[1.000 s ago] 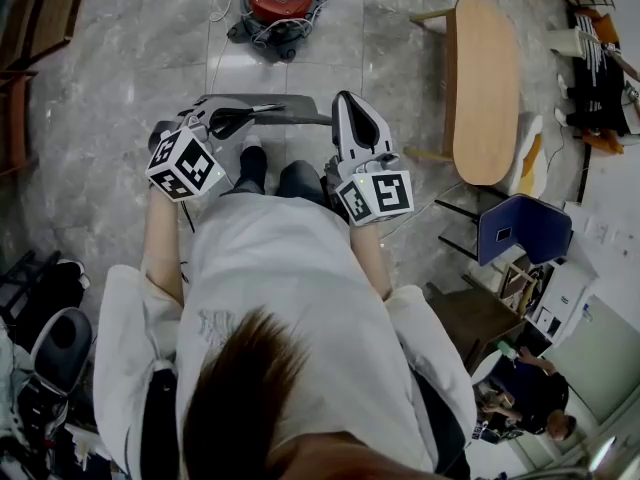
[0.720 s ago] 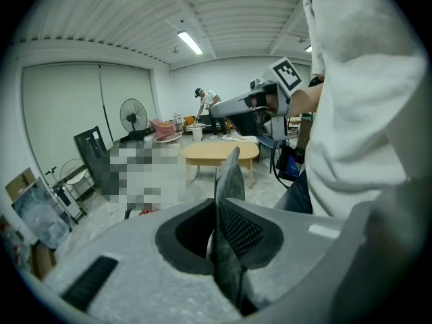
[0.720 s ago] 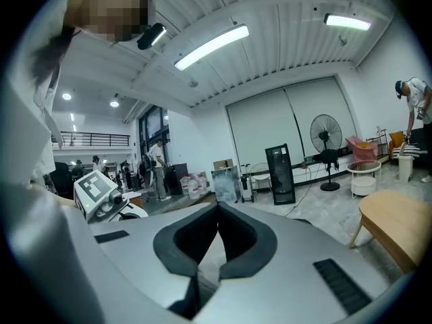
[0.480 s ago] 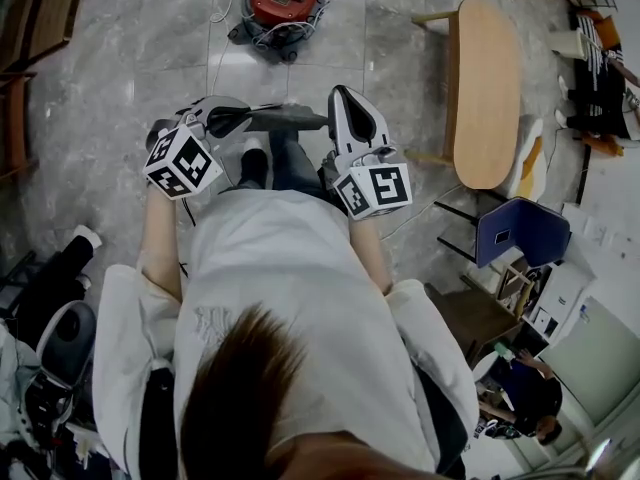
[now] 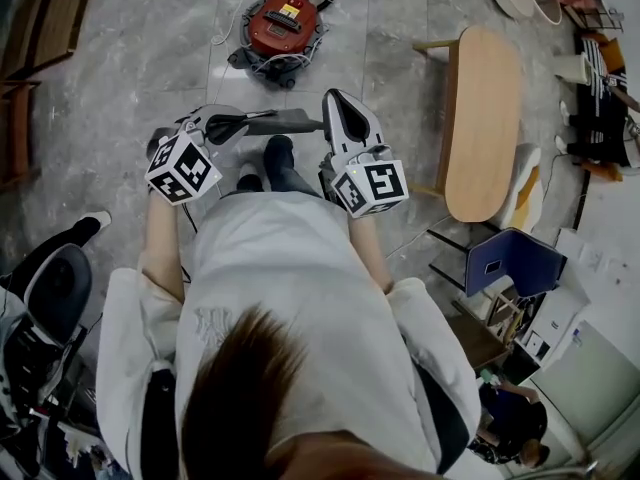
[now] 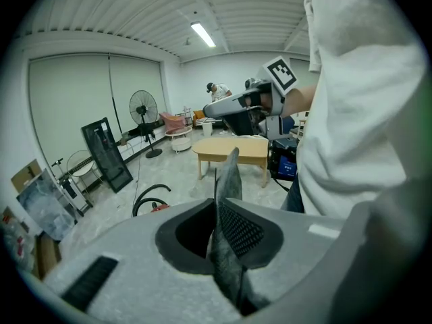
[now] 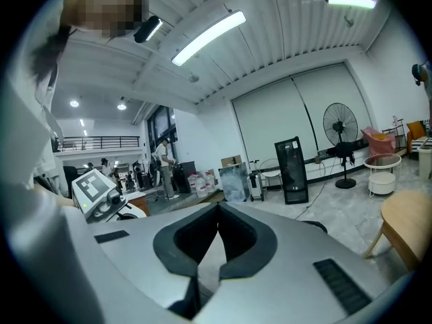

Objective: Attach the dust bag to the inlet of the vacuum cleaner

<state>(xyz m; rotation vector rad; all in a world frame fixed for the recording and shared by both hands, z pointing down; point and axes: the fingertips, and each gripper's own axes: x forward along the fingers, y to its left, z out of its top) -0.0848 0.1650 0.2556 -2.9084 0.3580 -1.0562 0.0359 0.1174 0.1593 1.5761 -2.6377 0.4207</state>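
Grey fabric, the dust bag (image 6: 227,175), is standing edge-on between the jaws of the left gripper (image 5: 228,124). We are reading these jaws as closed almost fully and pinching the bag's edge. In the head view the bag is stretching crosswise from that gripper to just beside the right gripper (image 7: 219,206); we cannot tell whether it is touching there. The right gripper's jaws are meeting at their tips with nothing between them.

The red vacuum cleaner (image 5: 284,20) is sitting on the marble floor (image 5: 130,58), ahead of both grippers and well apart from them. Its black hose (image 6: 150,190) is curling on the floor next to it, and we cannot make out its inlet. A wooden table (image 5: 482,98) is standing to the vacuum cleaner's right, with a blue chair (image 5: 515,256) nearer us. The person's dark shoes (image 5: 278,156) are showing just below the bag in the head view.
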